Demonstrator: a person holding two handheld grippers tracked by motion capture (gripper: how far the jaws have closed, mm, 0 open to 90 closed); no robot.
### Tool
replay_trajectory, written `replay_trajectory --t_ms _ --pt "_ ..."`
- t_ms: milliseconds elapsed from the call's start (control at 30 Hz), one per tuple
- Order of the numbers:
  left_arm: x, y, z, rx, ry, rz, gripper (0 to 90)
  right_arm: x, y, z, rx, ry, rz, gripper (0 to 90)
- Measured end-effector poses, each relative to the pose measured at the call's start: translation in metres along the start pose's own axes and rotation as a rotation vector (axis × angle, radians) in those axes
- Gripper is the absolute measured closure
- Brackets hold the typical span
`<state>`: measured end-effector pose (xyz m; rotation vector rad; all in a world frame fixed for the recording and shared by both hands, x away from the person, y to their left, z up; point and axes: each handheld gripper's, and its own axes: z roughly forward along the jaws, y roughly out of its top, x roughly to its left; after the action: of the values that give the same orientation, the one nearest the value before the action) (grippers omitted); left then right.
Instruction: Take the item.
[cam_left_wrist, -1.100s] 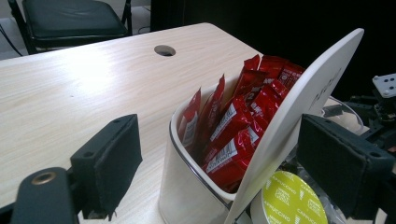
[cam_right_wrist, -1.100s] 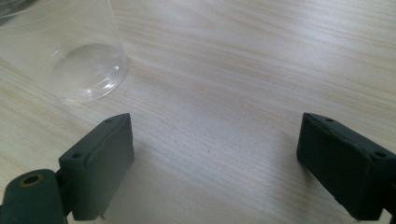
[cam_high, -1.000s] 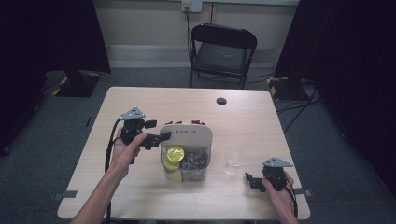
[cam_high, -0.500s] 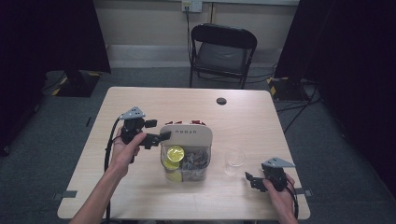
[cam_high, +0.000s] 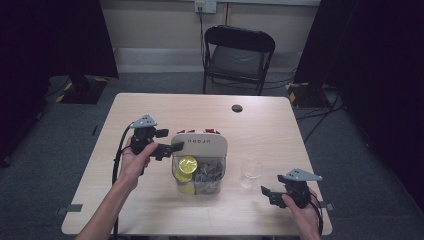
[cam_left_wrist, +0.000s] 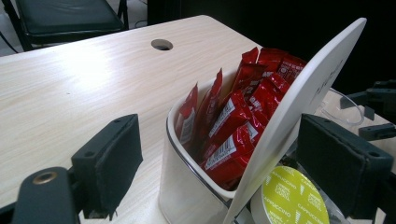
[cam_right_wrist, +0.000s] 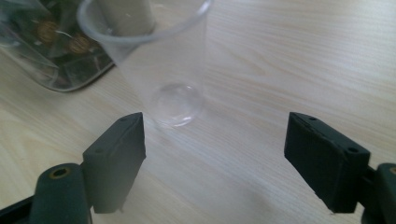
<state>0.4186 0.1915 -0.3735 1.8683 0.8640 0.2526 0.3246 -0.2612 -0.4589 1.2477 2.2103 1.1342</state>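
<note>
Light wood-grain table (cam_high: 150, 210) stood on grey carpet; dark curtains hung at both sides, and a black folding chair (cam_high: 239, 56) sat beyond the far edge. A round cable hole (cam_high: 237, 108) lay near the far edge, right of middle. A clear container (cam_high: 200, 172) sat at the table's middle, its white lid (cam_high: 200, 144) tilted up on edge. Behind the lid were red sachets (cam_left_wrist: 233, 126); in front of it, a yellow-green capsule (cam_high: 188, 163) and dark pods. The left gripper (cam_high: 170, 147) hovered just beside the container's left end, jaws spread wide on either side of the lid's edge, gripping nothing. A clear plastic cup (cam_high: 250, 170) stood upright just right of the container. The right gripper (cam_high: 266, 194) hung near the front right corner, jaws wide apart, short of the cup.
</note>
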Motion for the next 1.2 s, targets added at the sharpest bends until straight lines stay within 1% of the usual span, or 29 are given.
replay_trajectory --t_ms 100,167,333,400,533,567,700,767,900,1067,1200 --pt "0.001 -0.001 0.001 0.009 -0.002 0.000 14.2 0.004 0.005 -0.006 -0.014 0.016 -0.012 20.8" --pt "0.002 -0.001 0.002 0.006 -0.010 -0.003 13.7 0.007 0.008 -0.009 -0.025 0.030 -0.019 21.9" --pt "0.002 -0.001 0.002 0.009 -0.011 -0.004 12.6 0.017 0.015 -0.016 -0.047 0.089 -0.027 27.4" --pt "0.002 0.000 0.002 0.014 -0.008 -0.003 12.6 0.022 0.019 -0.020 -0.062 0.117 -0.040 29.6" --pt "0.003 0.001 0.002 0.022 -0.009 -0.001 12.5 0.031 0.029 -0.024 -0.077 0.155 -0.067 30.2" --pt "0.003 0.001 0.002 0.016 -0.016 -0.005 12.3 0.032 0.030 -0.024 -0.075 0.160 -0.072 30.4" --pt "0.003 0.002 0.003 0.024 -0.009 0.004 10.9 0.039 0.038 -0.024 -0.083 0.200 -0.094 32.5" --pt "0.002 0.002 0.003 0.020 -0.008 0.002 10.9 0.042 0.041 -0.023 -0.087 0.216 -0.104 33.4" --pt "0.003 0.002 0.003 0.027 -0.005 0.002 10.5 0.049 0.050 -0.019 -0.108 0.254 -0.116 34.6" --pt "0.003 0.002 0.003 0.027 -0.006 0.001 10.5 0.060 0.062 -0.015 -0.121 0.280 -0.149 35.5" --pt "0.003 0.002 0.002 0.030 -0.006 -0.001 10.6 0.066 0.073 -0.010 -0.134 0.307 -0.162 38.5"
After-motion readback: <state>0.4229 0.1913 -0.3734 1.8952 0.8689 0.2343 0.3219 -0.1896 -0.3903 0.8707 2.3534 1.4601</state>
